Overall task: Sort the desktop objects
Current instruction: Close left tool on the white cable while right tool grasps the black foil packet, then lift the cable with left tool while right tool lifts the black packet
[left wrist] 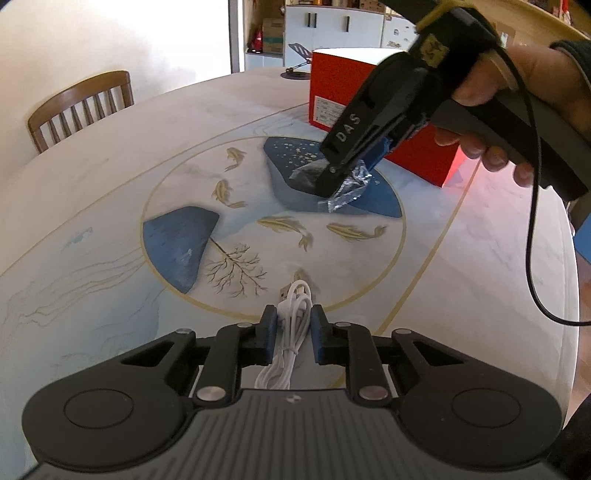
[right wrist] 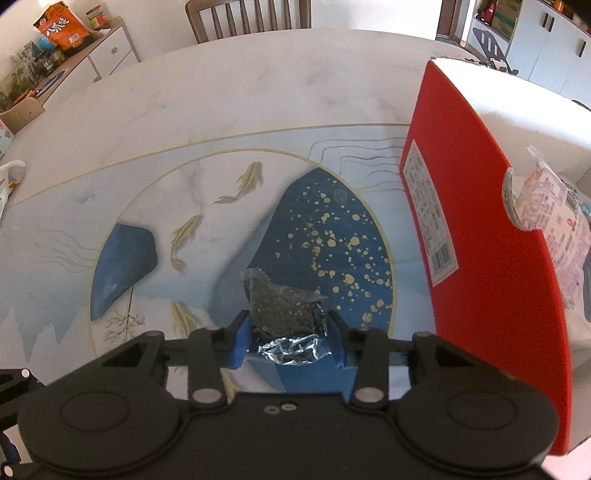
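The left tool (left wrist: 293,325) pinches a coiled white cable (left wrist: 291,332) just above the table (left wrist: 110,155). The right tool (right wrist: 288,338) is closed on a crinkled clear packet (right wrist: 286,306) – dark grains inside – low over the table's blue patch, near the red box (right wrist: 491,258), which holds a printed bag (right wrist: 557,221)

- A round marble-look table (right wrist: 229,96) carried painted fish, blue shapes and gold rings
- A wooden slat-back chair (left wrist: 79,107) stood at its far edge against a pale wall (left wrist: 110,33)
- White cabinets (left wrist: 332,26) lined the back
- A low sideboard (right wrist: 92,55) held snack bags
- Daylight washed the room
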Available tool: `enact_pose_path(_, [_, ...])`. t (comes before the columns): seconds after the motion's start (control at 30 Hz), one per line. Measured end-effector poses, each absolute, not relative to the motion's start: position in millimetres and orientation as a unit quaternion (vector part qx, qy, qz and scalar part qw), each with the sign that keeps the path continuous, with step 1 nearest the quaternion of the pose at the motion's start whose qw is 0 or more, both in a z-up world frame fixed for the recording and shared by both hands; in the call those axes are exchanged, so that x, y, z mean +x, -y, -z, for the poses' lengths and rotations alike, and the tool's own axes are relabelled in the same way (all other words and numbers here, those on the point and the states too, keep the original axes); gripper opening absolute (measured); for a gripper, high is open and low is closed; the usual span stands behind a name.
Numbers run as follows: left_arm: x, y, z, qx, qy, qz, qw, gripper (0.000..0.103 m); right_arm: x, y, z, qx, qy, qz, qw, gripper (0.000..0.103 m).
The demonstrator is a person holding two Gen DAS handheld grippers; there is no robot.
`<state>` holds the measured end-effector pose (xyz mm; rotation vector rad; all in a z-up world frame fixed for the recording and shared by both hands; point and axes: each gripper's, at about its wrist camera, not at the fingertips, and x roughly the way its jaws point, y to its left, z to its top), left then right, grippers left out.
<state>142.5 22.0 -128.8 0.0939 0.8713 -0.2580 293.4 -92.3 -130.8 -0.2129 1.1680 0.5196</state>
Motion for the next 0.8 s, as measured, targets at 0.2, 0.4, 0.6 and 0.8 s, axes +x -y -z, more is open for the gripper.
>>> enact_pose_path(0.2, [141, -27, 127, 0.028, -0.42, 0.115, 0.9, 0.017, 289, 95, 129, -0.096, -0.545, -0.245, 0.796, 0.041])
enact_pose_path(0.4, [137, -28, 124, 0.023, -0.416, 0.113, 0.902, 0.017, 284, 98, 123, -0.092, -0.543, -0.251, 0.796, 0.041])
enact_pose_path(0.6, [133, -29, 119, 0.016, -0.412, 0.109, 0.905, 0.017, 275, 100, 116, -0.086, -0.542, -0.262, 0.794, 0.041])
enact_pose_path(0.8, [128, -30, 110, 0.008, -0.405, 0.104, 0.908, 0.017, 265, 101, 109, -0.082, -0.54, -0.273, 0.792, 0.041])
